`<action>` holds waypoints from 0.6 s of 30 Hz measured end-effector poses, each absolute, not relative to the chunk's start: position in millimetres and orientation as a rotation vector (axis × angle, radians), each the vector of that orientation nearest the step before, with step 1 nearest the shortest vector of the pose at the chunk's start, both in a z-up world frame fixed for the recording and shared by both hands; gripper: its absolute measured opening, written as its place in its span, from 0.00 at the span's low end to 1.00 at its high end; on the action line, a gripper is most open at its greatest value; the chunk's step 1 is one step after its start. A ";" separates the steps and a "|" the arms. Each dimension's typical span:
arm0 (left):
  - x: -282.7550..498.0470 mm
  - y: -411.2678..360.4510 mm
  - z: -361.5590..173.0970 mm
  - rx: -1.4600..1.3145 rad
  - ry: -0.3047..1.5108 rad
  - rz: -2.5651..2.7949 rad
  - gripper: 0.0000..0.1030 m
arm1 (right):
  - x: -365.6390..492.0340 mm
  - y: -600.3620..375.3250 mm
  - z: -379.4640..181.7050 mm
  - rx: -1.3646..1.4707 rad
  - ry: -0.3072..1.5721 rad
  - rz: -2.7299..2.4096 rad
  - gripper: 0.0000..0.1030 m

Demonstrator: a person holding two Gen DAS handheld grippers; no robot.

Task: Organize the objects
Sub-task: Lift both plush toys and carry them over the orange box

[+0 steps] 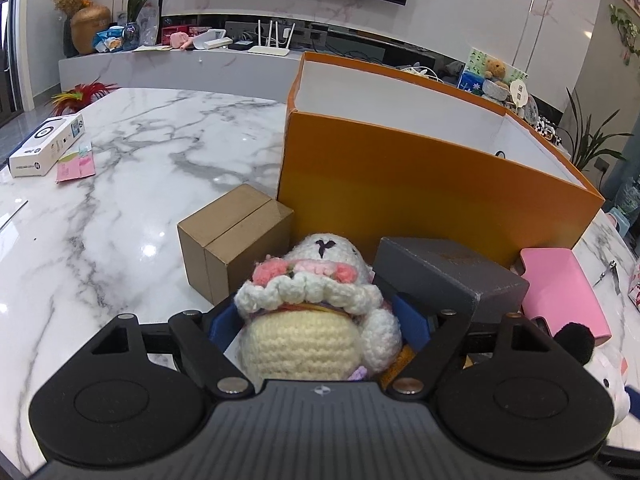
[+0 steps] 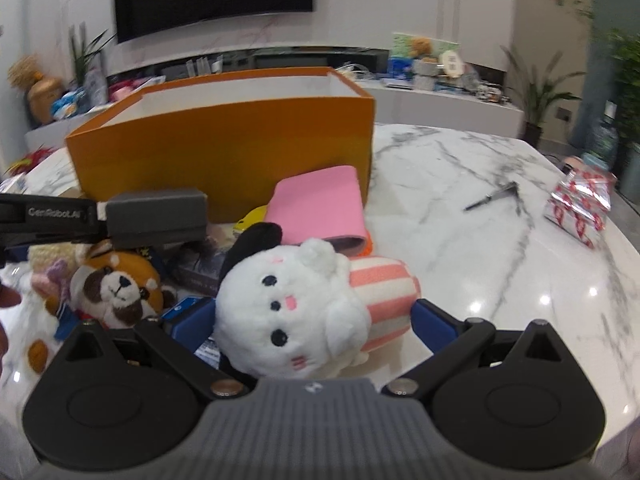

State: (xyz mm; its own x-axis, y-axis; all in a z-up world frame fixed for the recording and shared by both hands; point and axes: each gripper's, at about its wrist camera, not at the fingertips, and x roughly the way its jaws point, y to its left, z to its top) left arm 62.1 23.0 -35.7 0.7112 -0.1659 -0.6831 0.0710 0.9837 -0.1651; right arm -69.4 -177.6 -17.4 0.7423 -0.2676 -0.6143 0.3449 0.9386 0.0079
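Your left gripper (image 1: 320,320) is clamped on the cream crocheted doll (image 1: 316,312), right gripper (image 2: 312,320) on the white plush cat (image 2: 296,312); lift both clear over the orange cardboard box (image 1: 420,184) rim.

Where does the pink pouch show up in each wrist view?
Left wrist: the pink pouch lies at the right, beside the grey box, in front of the orange box.
Right wrist: the pink pouch sits at centre, leaning against the orange box, behind the white plush.
Shared landmark: the orange box.
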 end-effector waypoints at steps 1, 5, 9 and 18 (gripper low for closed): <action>62.2 23.2 -35.8 -0.130 0.769 -0.134 0.92 | -68.5 -175.8 -20.9 0.142 0.655 -0.351 0.99; 62.9 23.7 -35.8 -0.130 0.771 -0.138 0.92 | -61.8 -174.4 -31.8 0.182 0.657 -0.393 0.99; 62.3 24.7 -36.1 -0.129 0.770 -0.146 0.91 | -59.0 -178.6 -32.3 0.219 0.649 -0.396 0.99; 58.5 31.5 -32.7 -0.172 0.781 -0.144 0.80 | -61.5 -185.9 -26.9 0.254 0.665 -0.367 0.91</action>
